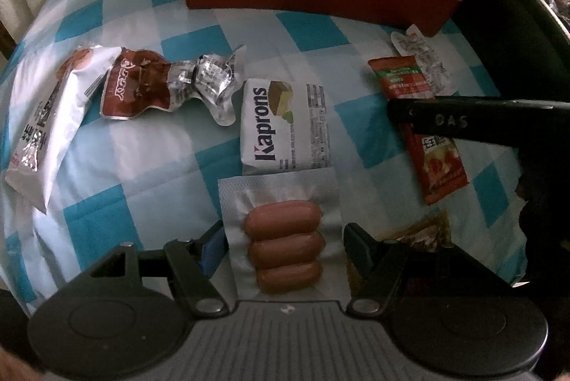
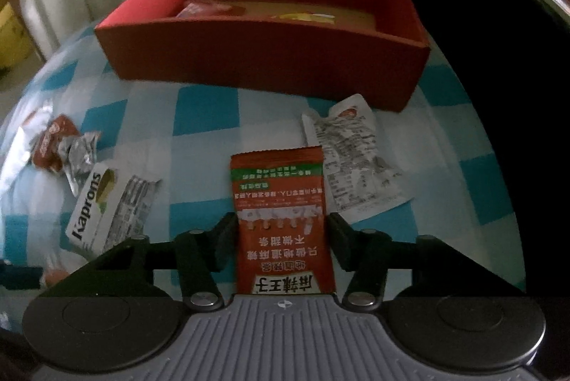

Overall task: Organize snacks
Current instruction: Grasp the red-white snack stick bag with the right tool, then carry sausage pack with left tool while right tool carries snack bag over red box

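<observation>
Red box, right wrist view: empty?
No. The red box already holds packets: a reddish one at its left and a yellow-marked one toward its right.

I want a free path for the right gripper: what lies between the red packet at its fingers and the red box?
Only bare checkered cloth lies between the red packet and the red box in the right wrist view; a white packet lies off to the right.

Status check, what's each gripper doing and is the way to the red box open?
Left gripper open, straddling sausage pack. Right gripper open around red spicy-strip packet. Red box ahead, path open.
</observation>
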The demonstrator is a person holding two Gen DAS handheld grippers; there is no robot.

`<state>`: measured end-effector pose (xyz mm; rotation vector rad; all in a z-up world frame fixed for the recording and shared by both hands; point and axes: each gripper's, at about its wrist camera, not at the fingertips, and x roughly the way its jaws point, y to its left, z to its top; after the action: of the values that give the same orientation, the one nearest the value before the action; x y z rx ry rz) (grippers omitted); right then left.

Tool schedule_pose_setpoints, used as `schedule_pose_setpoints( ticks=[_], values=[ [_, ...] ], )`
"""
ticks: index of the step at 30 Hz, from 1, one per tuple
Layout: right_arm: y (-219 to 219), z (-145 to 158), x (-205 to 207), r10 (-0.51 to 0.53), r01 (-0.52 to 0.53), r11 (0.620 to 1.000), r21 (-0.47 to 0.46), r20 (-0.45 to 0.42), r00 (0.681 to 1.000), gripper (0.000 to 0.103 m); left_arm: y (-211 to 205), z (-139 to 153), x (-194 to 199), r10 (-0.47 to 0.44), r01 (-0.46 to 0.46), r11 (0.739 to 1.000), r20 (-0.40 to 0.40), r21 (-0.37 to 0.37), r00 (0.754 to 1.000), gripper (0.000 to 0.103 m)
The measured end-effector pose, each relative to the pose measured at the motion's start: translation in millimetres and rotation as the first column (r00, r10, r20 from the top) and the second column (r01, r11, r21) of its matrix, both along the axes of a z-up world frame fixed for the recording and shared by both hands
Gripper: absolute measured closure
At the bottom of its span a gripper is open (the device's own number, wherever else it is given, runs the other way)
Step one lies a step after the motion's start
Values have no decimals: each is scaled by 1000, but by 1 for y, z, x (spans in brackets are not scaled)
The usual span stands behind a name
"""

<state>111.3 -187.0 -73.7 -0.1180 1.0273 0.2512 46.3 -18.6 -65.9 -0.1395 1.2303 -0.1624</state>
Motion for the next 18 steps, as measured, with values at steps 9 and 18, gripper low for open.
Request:
schedule_pose_setpoints(
  ticks=[9, 18],
  values=[
    [-7, 14, -2, -13, 13, 995, 96, 3, 1000, 48, 2, 7, 1, 6, -6, 1000, 32, -7, 999, 40],
    [-8, 27, -3, -14, 9, 993, 121, 45, 999, 48, 0, 16, -1, -3, 0, 1000, 94, 24, 996, 40]
  ],
)
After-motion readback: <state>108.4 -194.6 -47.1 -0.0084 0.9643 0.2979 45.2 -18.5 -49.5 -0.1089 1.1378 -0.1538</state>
